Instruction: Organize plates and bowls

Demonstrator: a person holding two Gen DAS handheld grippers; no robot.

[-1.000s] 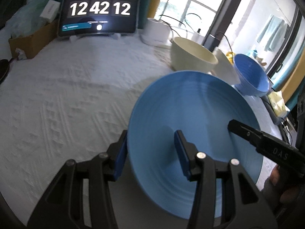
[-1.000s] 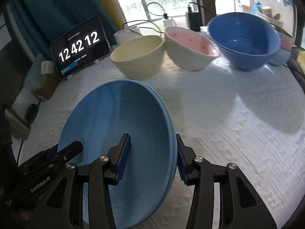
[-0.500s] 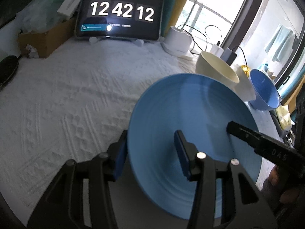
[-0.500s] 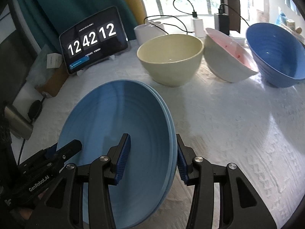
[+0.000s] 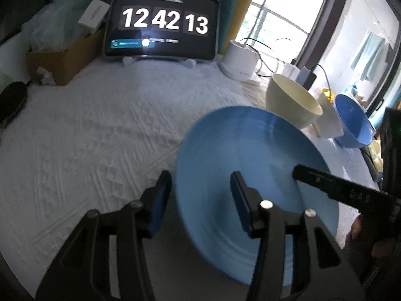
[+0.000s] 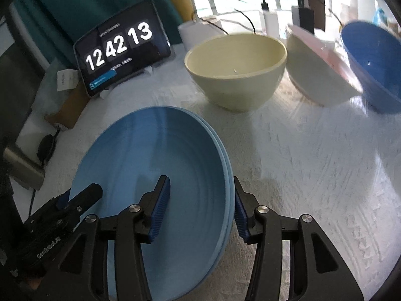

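Left wrist view: the left gripper (image 5: 200, 195) straddles the near-left rim of the blue plates (image 5: 250, 175), one pad outside, one over the inner face; a gap shows beside the outer pad, so whether the pads truly pinch the rim I cannot tell; the right gripper (image 5: 325, 183) reaches in over the plates' right side, and only one of its fingers shows here. The plates sit tilted over the white cloth (image 5: 100, 138), near the centre-right; the cream bowl (image 5: 290, 100) lies just beyond their far edge, with a white bowl (image 5: 328, 118) and the blue bowl (image 5: 353, 125) further right.

Right wrist view: the right gripper (image 6: 200, 203) brackets the right rim of what looks like two stacked plates (image 6: 155, 175); its jaws are opening, the rim between them, the outer pad close to the rim's edge.

Risks, as I judge them: with one side loosening, the stack could slip and clatter onto the cloth; the upper plate could slide off the lower; if the left grip is as loose as it looks, the tilt would tip everything towards the near side; a swing to the far side could knock the cream bowl.
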